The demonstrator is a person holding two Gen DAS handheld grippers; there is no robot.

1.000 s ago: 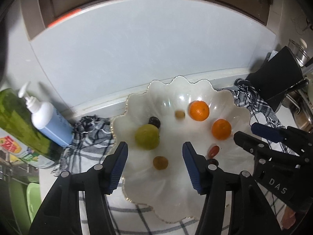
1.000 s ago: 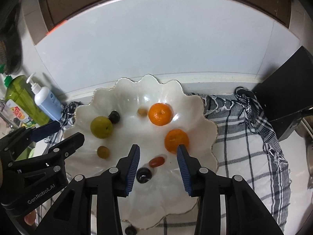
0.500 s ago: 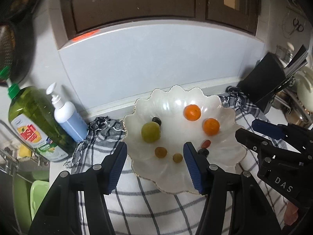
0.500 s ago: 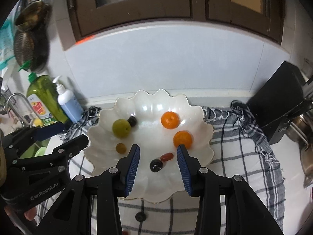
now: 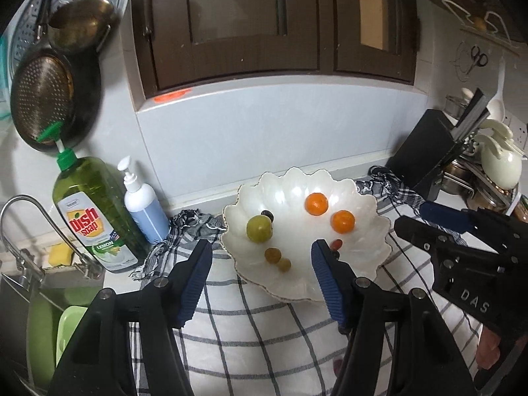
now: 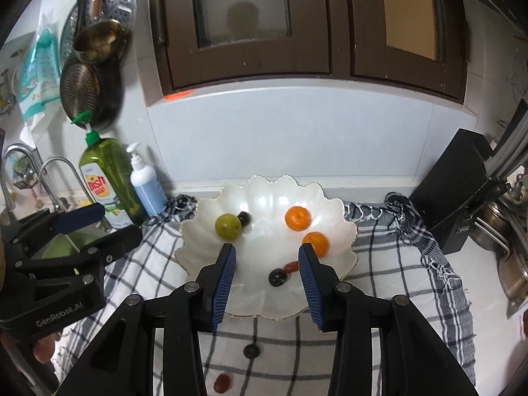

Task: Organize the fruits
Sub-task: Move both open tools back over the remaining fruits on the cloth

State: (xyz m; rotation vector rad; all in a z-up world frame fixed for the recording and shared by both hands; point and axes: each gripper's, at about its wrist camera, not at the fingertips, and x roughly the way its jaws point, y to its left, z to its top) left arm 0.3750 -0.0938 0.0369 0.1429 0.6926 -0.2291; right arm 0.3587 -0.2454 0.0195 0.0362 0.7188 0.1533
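Note:
A white scalloped bowl (image 5: 363, 257) (image 6: 333, 297) sits on a checked cloth. It holds a green fruit (image 5: 259, 228) (image 6: 227, 226), two oranges (image 5: 316, 203) (image 6: 297, 218), two small brown fruits (image 5: 272, 254), a red one (image 6: 291, 266) and dark grapes (image 6: 277, 277). On the cloth in front lie a dark grape (image 6: 251, 351) and a red fruit (image 6: 221, 382). My left gripper (image 5: 260, 277) and right gripper (image 6: 267, 277) are both open and empty, held above and in front of the bowl.
A green dish soap bottle (image 5: 89, 217) and a white pump bottle (image 5: 143, 206) stand left by the sink tap (image 5: 29, 227). A black knife block (image 5: 425, 151) and metal pots (image 6: 508, 257) are on the right. Dark cabinets hang above.
Both grippers have pulled back and up from the bowl, so more of the kitchen shows. A small brown fruit now lies beside the other one at the bowl's front.

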